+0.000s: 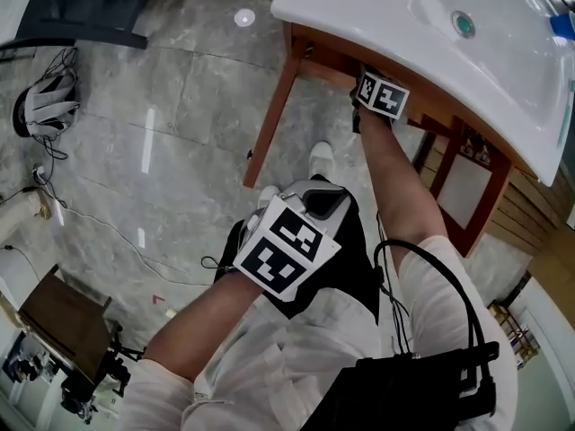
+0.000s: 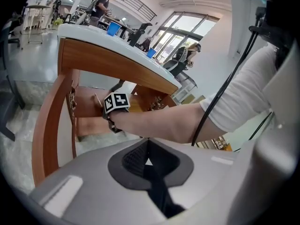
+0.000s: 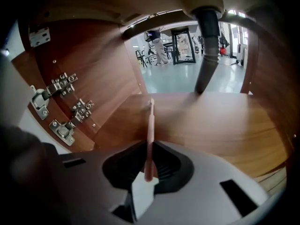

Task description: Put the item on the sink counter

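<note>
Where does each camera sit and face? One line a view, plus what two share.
Head view: on the head, facing steeply down at floor and sink counter; both forearms, left gripper, right gripper show.
Left gripper view: on the left gripper, facing the cabinet; its shut jaws and the right forearm show.
Right gripper view: inside the cabinet, facing the drain pipe; its jaws grip a pink stick.
Shared: head and left gripper views both show the right gripper.

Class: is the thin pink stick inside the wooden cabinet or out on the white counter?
Inside: the right hand-held gripper holds the thin pink stick over wooden cabinet floor.
</note>
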`<control>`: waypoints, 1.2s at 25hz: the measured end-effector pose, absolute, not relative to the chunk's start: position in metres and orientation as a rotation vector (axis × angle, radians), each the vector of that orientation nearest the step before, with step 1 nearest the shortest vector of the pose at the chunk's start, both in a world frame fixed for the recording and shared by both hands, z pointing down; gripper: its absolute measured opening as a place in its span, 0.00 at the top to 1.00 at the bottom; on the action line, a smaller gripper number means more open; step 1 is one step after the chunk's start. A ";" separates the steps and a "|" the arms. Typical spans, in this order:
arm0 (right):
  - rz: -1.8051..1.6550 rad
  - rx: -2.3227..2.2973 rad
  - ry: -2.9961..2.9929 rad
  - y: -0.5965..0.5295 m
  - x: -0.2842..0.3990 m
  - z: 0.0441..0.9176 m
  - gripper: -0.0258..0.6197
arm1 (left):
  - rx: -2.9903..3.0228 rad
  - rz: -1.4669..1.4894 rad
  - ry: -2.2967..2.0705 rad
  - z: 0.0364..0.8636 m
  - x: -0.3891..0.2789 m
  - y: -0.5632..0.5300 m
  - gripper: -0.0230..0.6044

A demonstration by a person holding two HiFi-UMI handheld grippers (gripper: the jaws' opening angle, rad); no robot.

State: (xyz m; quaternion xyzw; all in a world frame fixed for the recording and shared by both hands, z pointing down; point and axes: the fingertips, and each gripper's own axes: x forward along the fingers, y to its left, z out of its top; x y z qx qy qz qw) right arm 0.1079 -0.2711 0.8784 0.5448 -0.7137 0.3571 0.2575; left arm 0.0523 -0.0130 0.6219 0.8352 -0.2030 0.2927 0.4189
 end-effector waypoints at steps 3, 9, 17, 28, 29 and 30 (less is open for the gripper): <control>0.943 1.496 -1.916 -0.274 0.113 0.882 0.89 | 2.104 0.727 -0.500 0.621 0.052 -0.015 0.95; 0.897 1.480 -1.921 -0.278 0.115 0.883 0.89 | 2.111 0.729 -0.494 0.622 0.050 -0.017 0.95; 0.910 1.477 -1.935 -0.268 0.114 0.864 0.82 | 2.111 0.717 -0.460 0.611 0.048 -0.011 0.95; 0.947 1.361 -1.999 -0.194 0.103 0.785 0.83 | 2.120 0.704 -0.425 0.557 0.040 0.012 0.95; 0.936 1.338 -2.007 -0.184 0.100 0.773 0.85 | 2.126 0.704 -0.424 0.551 0.039 0.015 0.95; 0.926 1.317 -2.013 -0.174 0.098 0.760 0.85 | 2.131 0.705 -0.421 0.545 0.037 0.017 0.95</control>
